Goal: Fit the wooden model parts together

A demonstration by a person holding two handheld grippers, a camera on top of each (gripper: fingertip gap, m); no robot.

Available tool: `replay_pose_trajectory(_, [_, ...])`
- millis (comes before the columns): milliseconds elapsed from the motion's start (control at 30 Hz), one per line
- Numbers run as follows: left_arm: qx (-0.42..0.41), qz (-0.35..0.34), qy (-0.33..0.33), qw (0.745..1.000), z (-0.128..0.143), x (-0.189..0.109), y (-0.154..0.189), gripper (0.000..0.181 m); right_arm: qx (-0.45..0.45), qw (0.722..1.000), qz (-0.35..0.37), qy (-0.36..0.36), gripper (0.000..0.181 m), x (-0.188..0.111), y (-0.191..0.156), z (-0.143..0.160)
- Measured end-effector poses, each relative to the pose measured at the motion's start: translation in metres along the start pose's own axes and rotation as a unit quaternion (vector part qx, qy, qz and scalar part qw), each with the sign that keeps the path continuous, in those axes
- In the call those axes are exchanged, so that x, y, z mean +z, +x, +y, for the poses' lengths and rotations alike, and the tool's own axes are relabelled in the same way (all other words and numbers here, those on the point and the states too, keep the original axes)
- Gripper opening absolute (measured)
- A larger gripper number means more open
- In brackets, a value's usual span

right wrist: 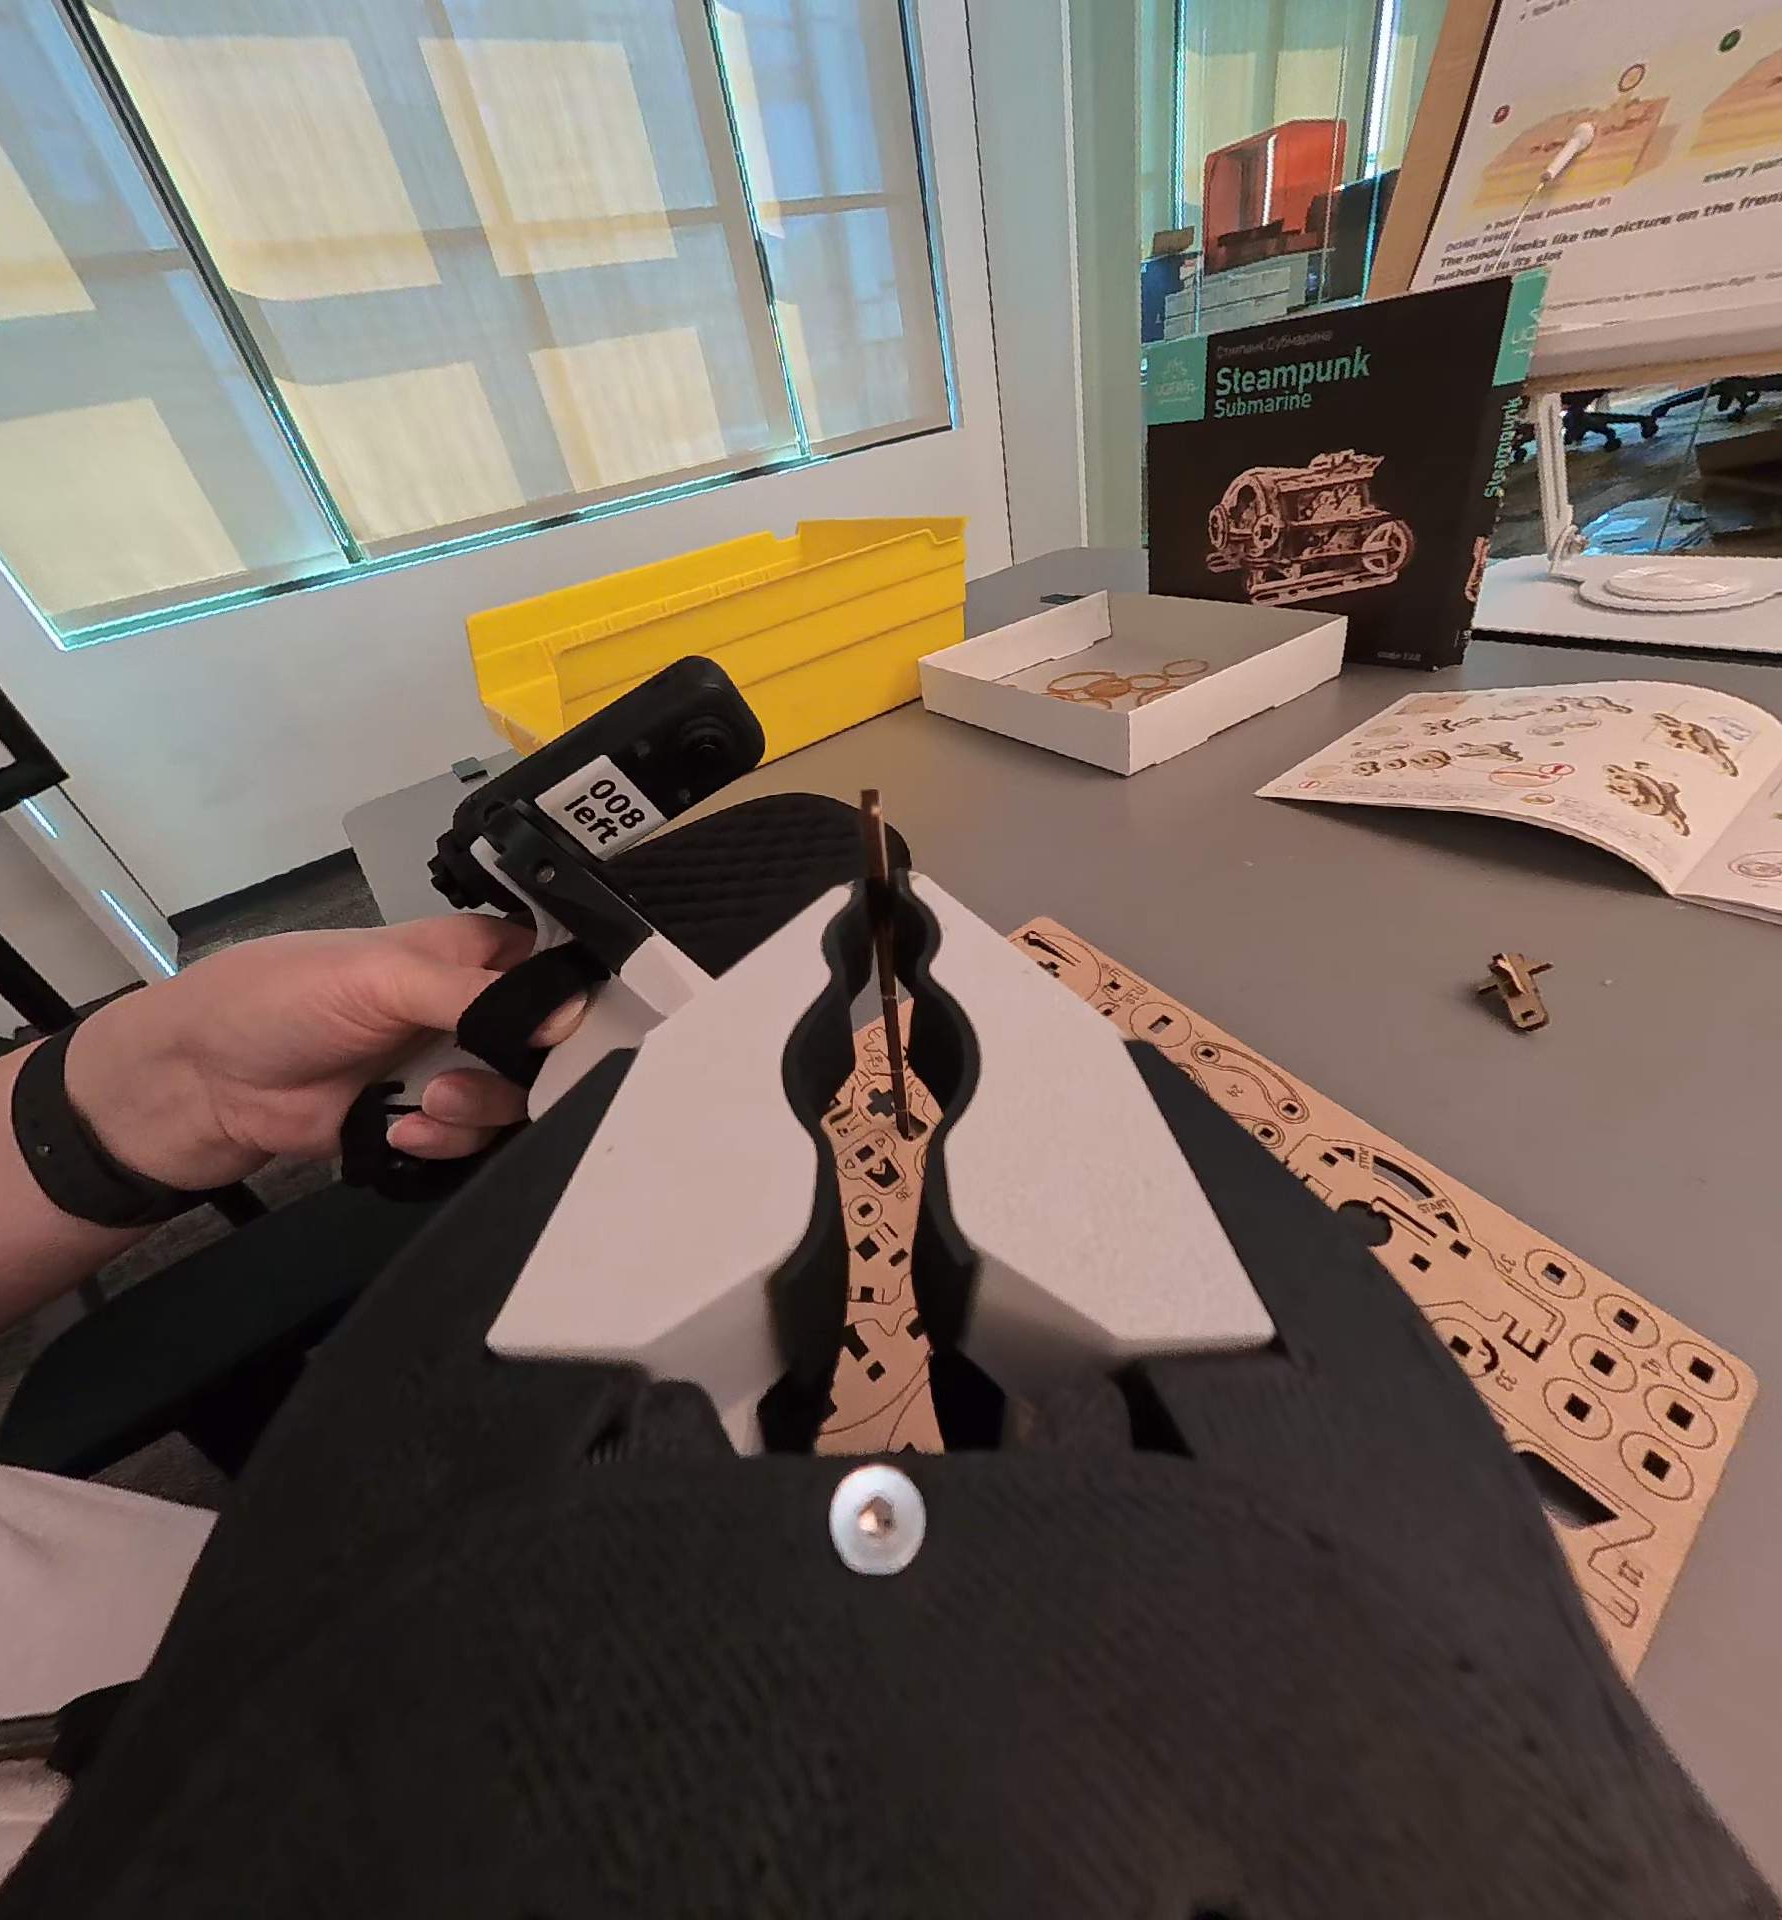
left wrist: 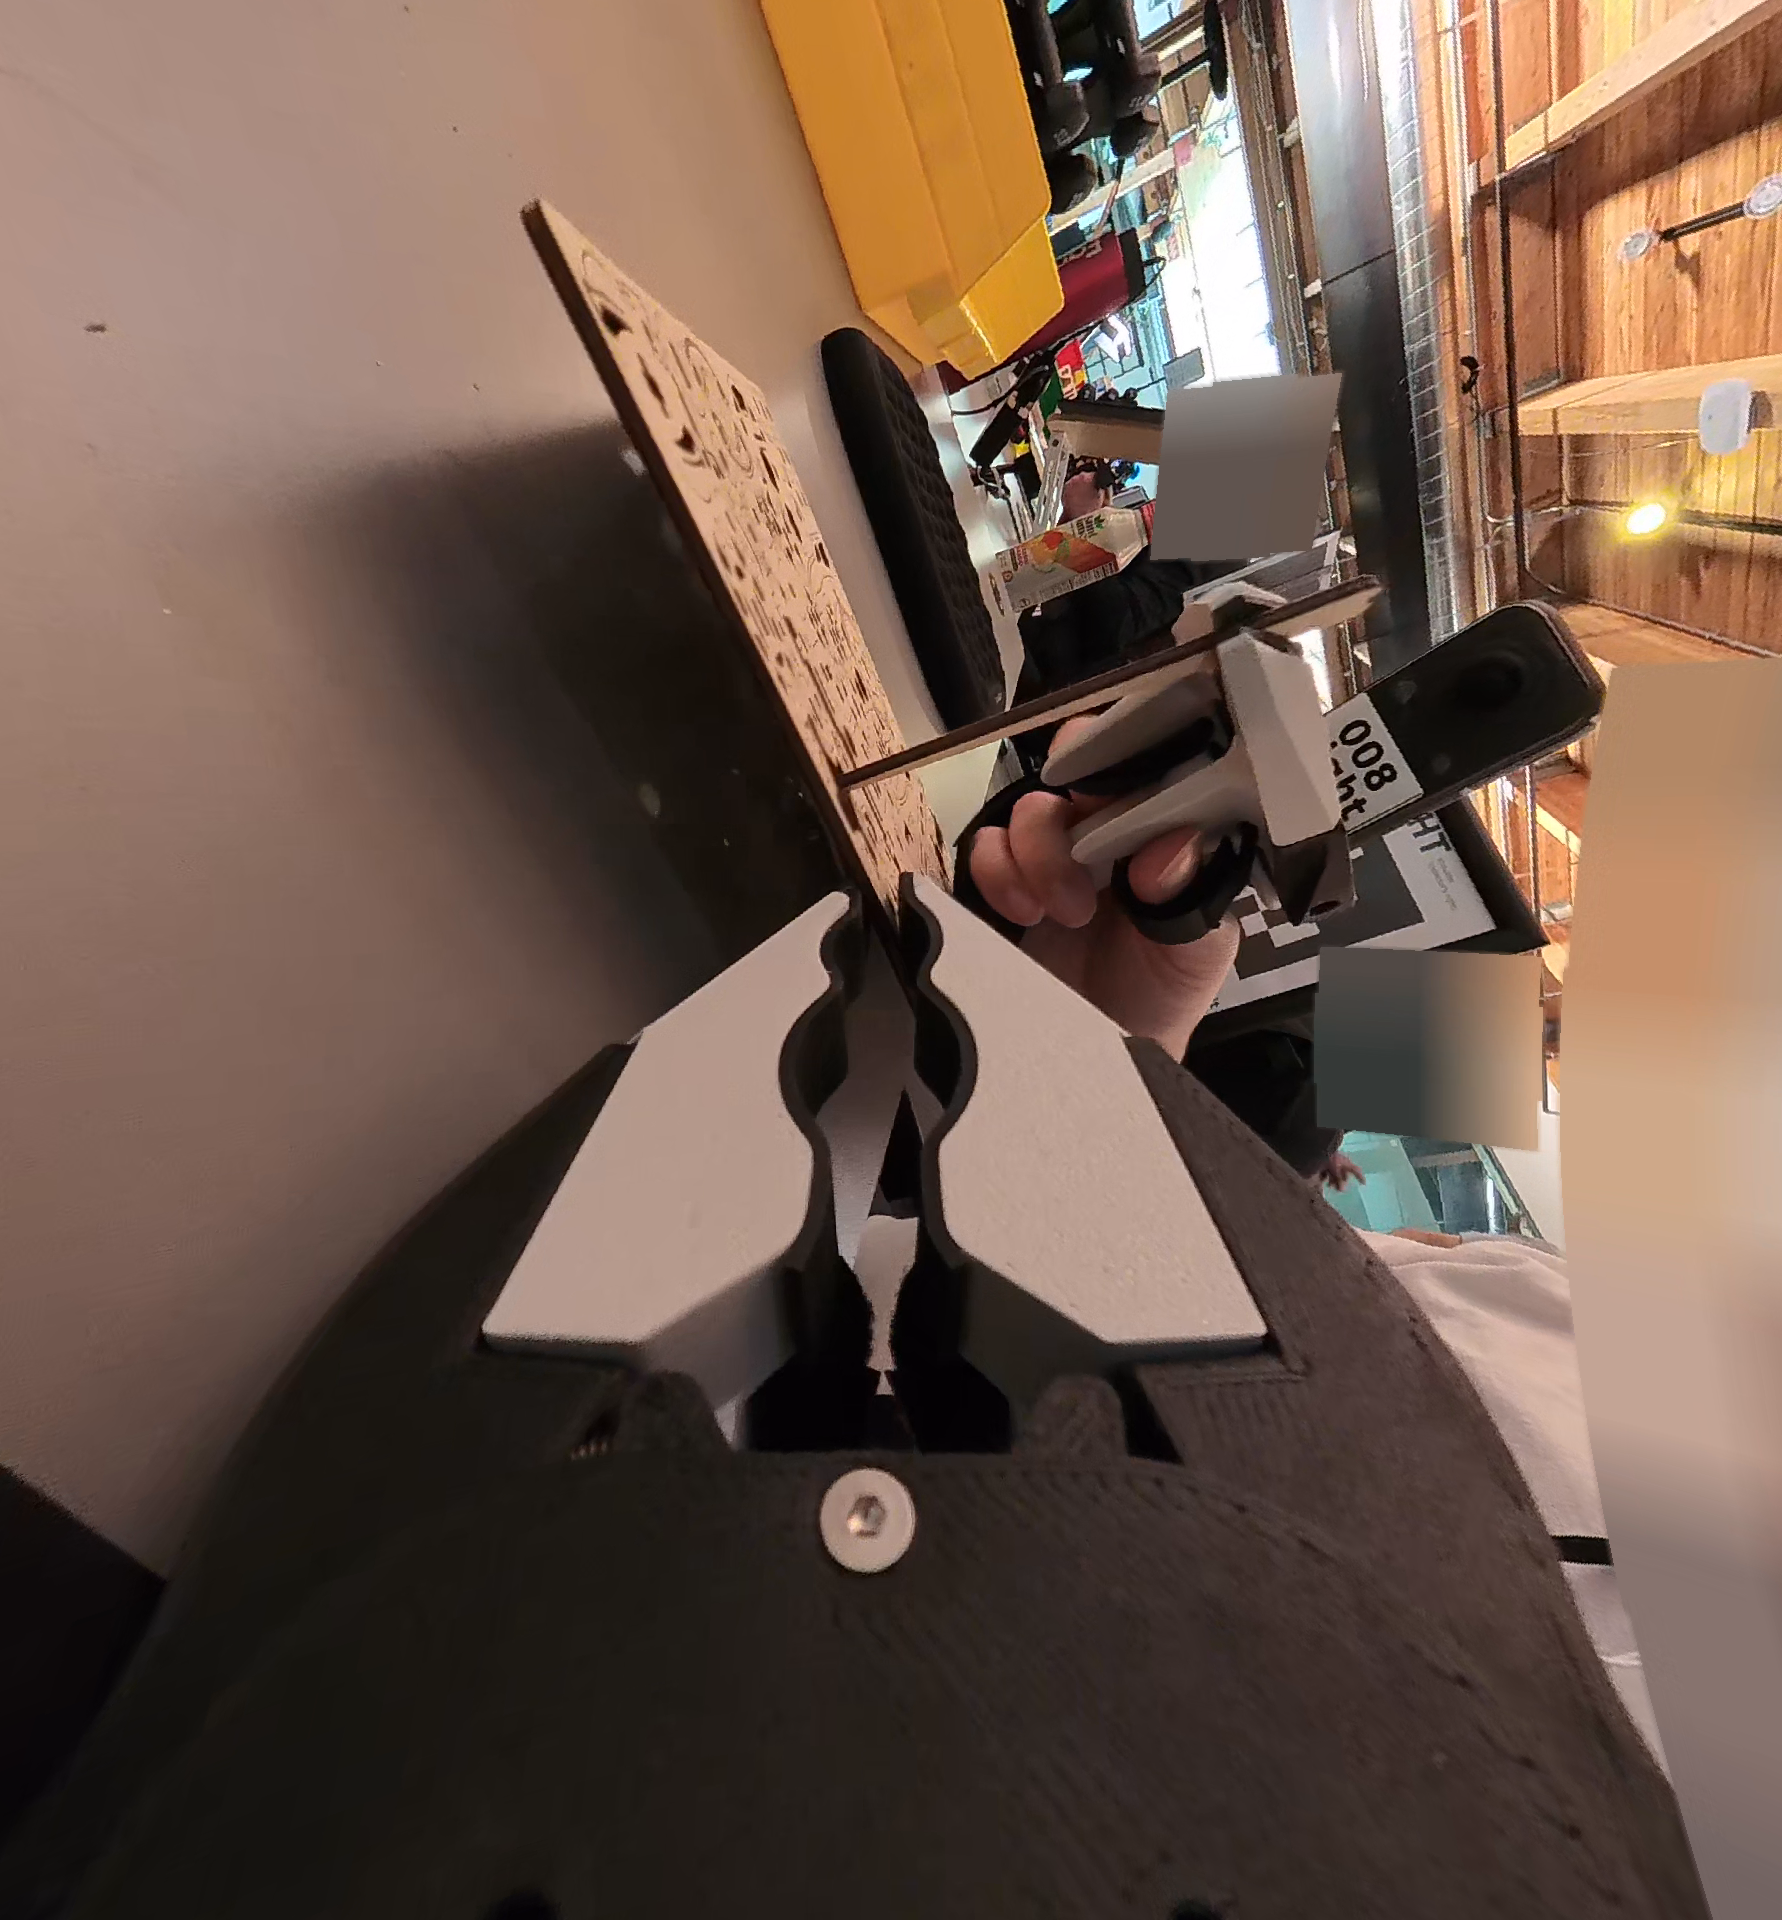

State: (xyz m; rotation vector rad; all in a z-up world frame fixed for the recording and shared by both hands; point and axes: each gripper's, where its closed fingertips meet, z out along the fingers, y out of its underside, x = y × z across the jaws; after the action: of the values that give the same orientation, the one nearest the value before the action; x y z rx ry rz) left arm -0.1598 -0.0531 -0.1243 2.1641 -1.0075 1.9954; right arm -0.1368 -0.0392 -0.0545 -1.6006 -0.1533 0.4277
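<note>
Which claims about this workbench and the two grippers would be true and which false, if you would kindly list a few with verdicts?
1. The left gripper is shut on the wooden sheet at its edge. True.
2. The right gripper is empty. False: it pinches a thin stick.
3. The white tray is empty. False: thin rings lie in it.
4. The booklet lies open on the table. True.
</note>
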Motion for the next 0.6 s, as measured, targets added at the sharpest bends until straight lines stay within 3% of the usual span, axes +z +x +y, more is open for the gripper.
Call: replay_pose_trajectory(600, [-0.002, -0.017, -0.004, 1.0, 0.001, 0.0009, -0.0048, 0.002, -0.002, 1.0, -0.007, -0.016, 0.003, 0.0025, -0.0008, 0.0049])
